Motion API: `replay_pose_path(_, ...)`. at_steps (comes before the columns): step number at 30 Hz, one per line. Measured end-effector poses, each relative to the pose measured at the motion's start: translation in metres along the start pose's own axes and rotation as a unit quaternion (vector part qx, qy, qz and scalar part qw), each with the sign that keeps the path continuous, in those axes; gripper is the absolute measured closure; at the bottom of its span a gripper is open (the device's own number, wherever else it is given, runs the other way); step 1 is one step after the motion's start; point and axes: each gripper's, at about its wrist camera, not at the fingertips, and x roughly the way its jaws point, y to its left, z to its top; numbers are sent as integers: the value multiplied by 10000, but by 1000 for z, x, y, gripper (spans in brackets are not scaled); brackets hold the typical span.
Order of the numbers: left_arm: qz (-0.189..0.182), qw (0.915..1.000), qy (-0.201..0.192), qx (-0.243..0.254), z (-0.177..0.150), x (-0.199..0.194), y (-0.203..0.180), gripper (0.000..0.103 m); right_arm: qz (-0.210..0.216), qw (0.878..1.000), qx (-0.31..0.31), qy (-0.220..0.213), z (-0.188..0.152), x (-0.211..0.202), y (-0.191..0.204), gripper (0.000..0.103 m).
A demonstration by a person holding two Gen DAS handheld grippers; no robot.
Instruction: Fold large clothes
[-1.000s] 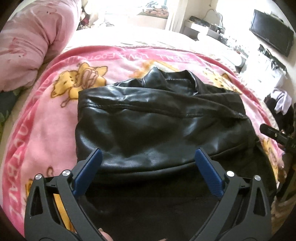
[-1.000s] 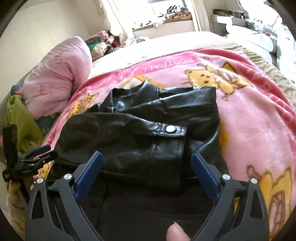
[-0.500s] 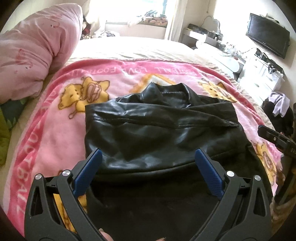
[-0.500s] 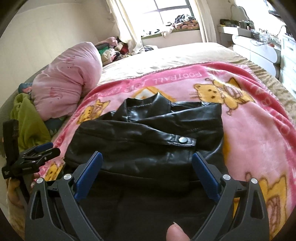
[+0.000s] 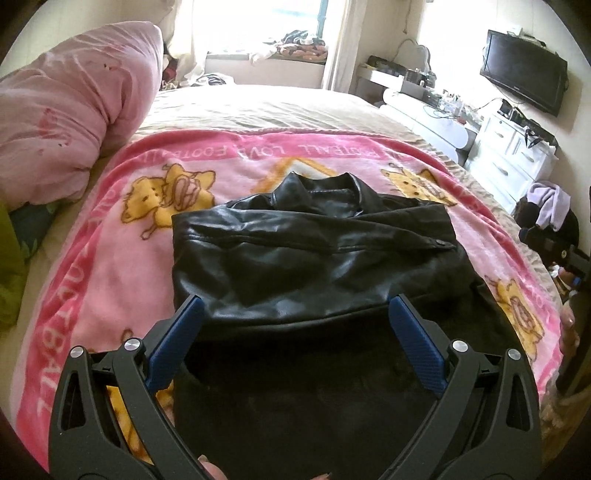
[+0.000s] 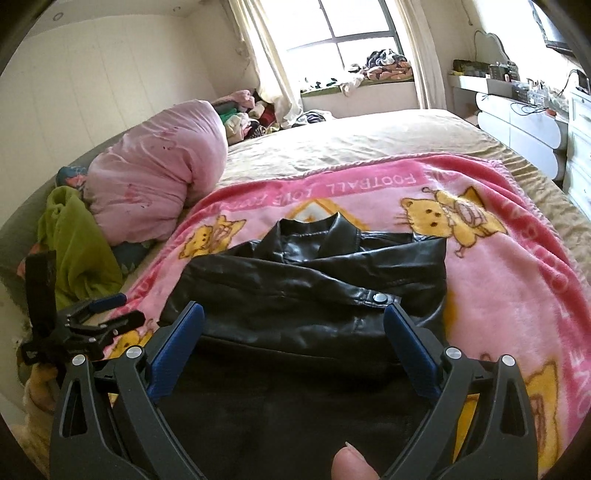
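Note:
A black leather jacket [image 5: 314, 254] lies on a pink cartoon blanket [image 5: 110, 266], sleeves folded across its chest, collar at the far end. In the right wrist view the same jacket [image 6: 306, 295] shows a snap cuff on the crossed sleeve. My left gripper [image 5: 295, 306] hovers open over the jacket's near hem, nothing between its blue pads. My right gripper [image 6: 295, 314] is likewise open above the hem, holding nothing. The left gripper [image 6: 99, 314] appears at the left edge of the right wrist view; the right gripper [image 5: 557, 251] shows at the right edge of the left wrist view.
The blanket [image 6: 498, 266] covers a beige bed [image 5: 266, 107]. A rolled pink duvet [image 5: 70, 103] and a green cloth [image 6: 74, 236] lie on the left. White drawers [image 5: 513, 155], a wall TV [image 5: 524, 70] and a window [image 6: 354, 29] stand beyond the bed.
Both grippers have drawn back and risen away from the jacket, so more of the bed and room shows. The jacket has not moved. Both stay open.

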Motion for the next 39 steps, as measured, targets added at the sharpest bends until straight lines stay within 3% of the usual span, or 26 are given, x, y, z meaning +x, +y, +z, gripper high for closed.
replay_pose_path(7, -44, 9995, -69, -314, -11, -16, 12, 9, 23, 9999, -8, -142, -6, -21, 2, 6)
replay_pose_path(16, -45, 9981, -152, -597, -34, -37, 24, 9, -129, 9997, 196, -47, -40, -36, -11, 6)
replay_pose_path(31, 38, 9962, 51, -872, -78, -54, 42, 9, -198, 9978, 585, 240, -82, -60, -30, 6)
replay_pose_path(39, 201, 9950, 197, -956, -100, -62, 54, 9, -437, 9973, 396, 442, -98, -81, -33, 6)
